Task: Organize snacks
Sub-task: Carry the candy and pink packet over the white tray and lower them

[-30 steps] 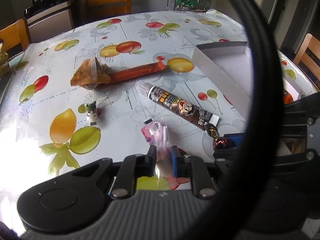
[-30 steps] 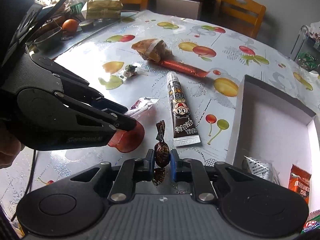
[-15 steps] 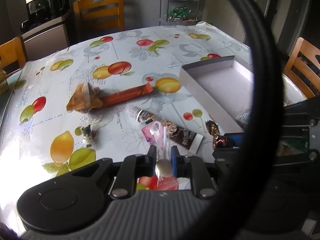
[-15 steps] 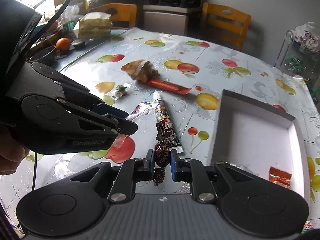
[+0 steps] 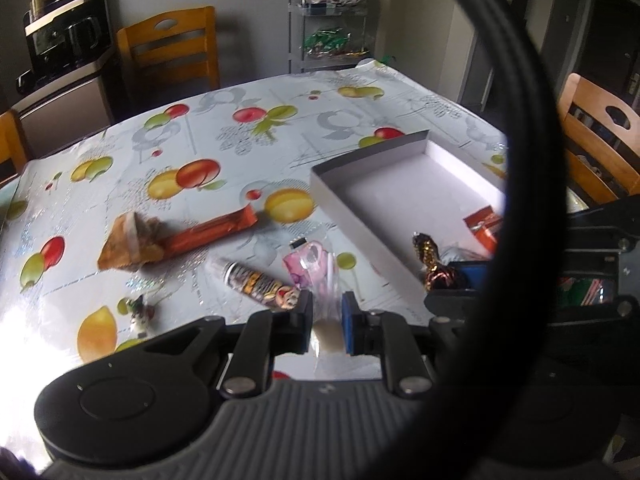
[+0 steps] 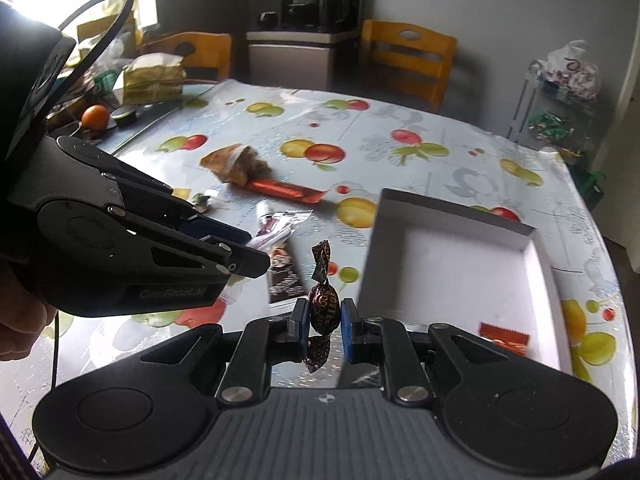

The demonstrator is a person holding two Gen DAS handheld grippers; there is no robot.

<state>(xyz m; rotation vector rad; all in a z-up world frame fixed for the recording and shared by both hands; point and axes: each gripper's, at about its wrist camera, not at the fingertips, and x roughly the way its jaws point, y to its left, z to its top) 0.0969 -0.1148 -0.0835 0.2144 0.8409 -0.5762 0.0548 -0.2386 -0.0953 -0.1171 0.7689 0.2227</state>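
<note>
Snacks: two were held, one per gripper; the rest lay on the fruit-print tablecloth [image 5: 224, 128] or in the white box [image 6: 452, 264].
Left gripper [image 5: 325, 320]: fingers pressed onto a pink, clear-ended sachet [image 5: 310, 264], pinched at its near end, the printed part sticking forward above the cloth.
Right gripper [image 6: 324, 322]: fingers pinched the round body of a brown twist-wrapped chocolate [image 6: 323, 304], twisted tails free above and below.
Position: both grippers hung above the table just beside the box's near-left wall; neither snack looked to be over the box interior yet.
Box contents: an orange packet [image 6: 505, 336] lay near its front corner; other wrappers at that corner were too hidden to identify.
Left on table: dark chocolate tube [image 5: 260, 286], orange bar [image 5: 210, 232] touching a brown triangular pastry pack [image 5: 130, 244], and a small candy [image 5: 138, 312] standing apart.
Handling, sachet: light, limp, slick film; likely to slip or flop, so best gripped on the filled part.
Handling, chocolate: light, firm core, crinkly foil; hold on the body, not the tails.
Risk: a foil tail could snag on the box wall during release.
</note>
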